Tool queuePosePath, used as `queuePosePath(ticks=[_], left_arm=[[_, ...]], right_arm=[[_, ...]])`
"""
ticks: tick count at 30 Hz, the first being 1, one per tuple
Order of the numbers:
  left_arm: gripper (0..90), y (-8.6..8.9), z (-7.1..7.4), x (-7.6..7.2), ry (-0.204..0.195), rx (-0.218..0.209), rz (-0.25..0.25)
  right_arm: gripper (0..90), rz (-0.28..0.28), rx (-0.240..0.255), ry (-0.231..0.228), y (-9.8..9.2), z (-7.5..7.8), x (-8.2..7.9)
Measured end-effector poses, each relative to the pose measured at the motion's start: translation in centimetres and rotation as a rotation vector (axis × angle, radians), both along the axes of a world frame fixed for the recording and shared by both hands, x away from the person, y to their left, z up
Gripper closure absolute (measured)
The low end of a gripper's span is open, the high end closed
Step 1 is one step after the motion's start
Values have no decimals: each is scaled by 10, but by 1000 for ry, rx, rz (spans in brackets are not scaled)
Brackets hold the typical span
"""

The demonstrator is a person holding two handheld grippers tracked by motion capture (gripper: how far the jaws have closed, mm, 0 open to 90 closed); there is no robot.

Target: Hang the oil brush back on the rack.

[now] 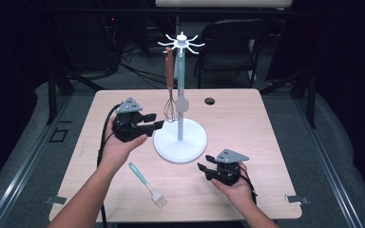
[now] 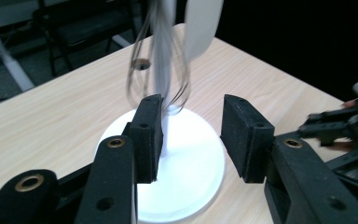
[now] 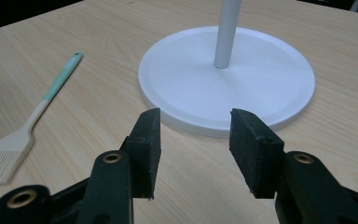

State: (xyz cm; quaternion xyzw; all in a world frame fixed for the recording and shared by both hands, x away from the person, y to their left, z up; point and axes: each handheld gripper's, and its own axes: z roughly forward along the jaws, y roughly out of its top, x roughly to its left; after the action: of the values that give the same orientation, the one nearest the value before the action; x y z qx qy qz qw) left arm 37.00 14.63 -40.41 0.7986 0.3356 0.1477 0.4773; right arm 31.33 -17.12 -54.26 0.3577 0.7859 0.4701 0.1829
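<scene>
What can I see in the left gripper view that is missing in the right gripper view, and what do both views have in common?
Left gripper view alone: the wire whisk hanging by the pole, a pale utensil hanging beside it, a chair behind the table, and the right gripper at the far edge.

Right gripper view alone: the basting brush lying flat on the table, apart from the stand.

Both: the stand's round white base, its pole, the wooden table, and open black fingers with nothing between them.

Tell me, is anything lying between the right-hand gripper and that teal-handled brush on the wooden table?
Nothing visible does. The right gripper, jaws open, points at the white round stand base; the teal-handled pastry brush lies flat to its left, with only bare tabletop between.
</scene>
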Motion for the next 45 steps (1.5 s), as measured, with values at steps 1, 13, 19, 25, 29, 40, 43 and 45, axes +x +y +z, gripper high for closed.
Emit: queuePosePath(ticks=[1,13,19,25,29,40,43,45], left_arm=[[575,4,-7,0,10,-8,13],[561,40,-79,-16,137,-67,89],[571,46,-104,-24,131,-76,147],[567,52,-114,-27,126,-47,156],[570,54,-118,-28,125,-33,168],[576,55,-125,-27,125,-26,172],[569,56,-125,-27,130,-30,175],[564,57,-126,-26,127,-33,176]], right_arm=[[525,-3,6,-1,0,1,1],[533,9,85,5,-3,17,11],[648,3,100,-13,-4,37,22],[771,-18,126,-33,-4,59,37],[860,-28,145,-68,-3,74,46],[900,-41,157,-181,7,122,66],[900,-48,174,-202,8,139,70],[900,-49,166,-216,9,150,73]])
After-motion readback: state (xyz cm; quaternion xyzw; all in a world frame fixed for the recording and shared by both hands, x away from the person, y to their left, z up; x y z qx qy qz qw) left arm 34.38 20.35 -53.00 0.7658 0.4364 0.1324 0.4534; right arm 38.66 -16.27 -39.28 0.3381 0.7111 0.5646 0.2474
